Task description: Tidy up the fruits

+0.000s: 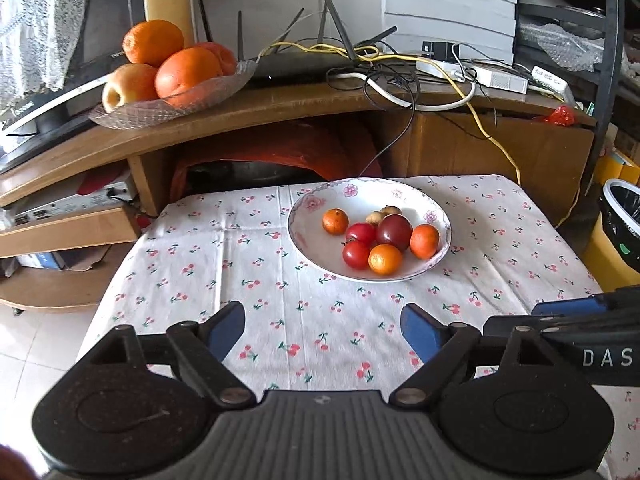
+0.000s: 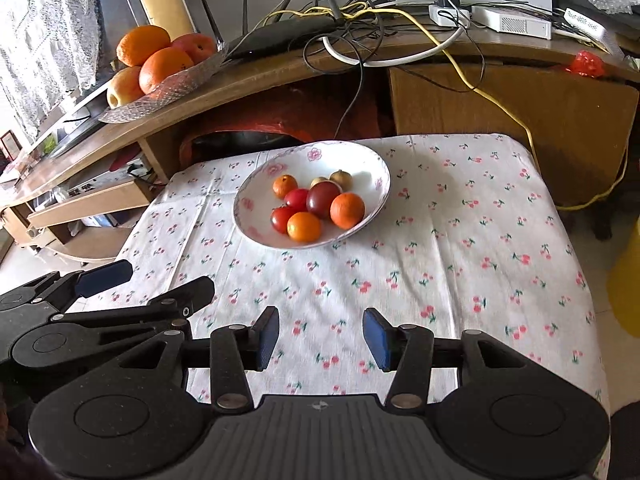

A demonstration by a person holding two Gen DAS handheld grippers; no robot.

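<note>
**Both grippers wide apart over the cherry cloth, fruit bowl ahead**

I hold my left gripper above the near part of the table, its blue-padded fingers spread wide with nothing between them. My right gripper hangs beside it, fingers likewise parted and empty, though by a narrower gap. In the right wrist view I see the left gripper at the lower left; in the left wrist view the right one pokes in from the right edge.

Ahead of both, on the cherry-print tablecloth, stands the white flowered bowl, toward the far edge of the table. In it lie small fruits bunched together: an orange mandarin set slightly apart on the left, two red tomatoes, a dark red plum-like fruit, an orange one in front, another orange one on the right, and two small brownish ones at the back.

Beyond the table a wooden desk carries a glass dish with large oranges and an apple, plus a router and tangled cables.
</note>
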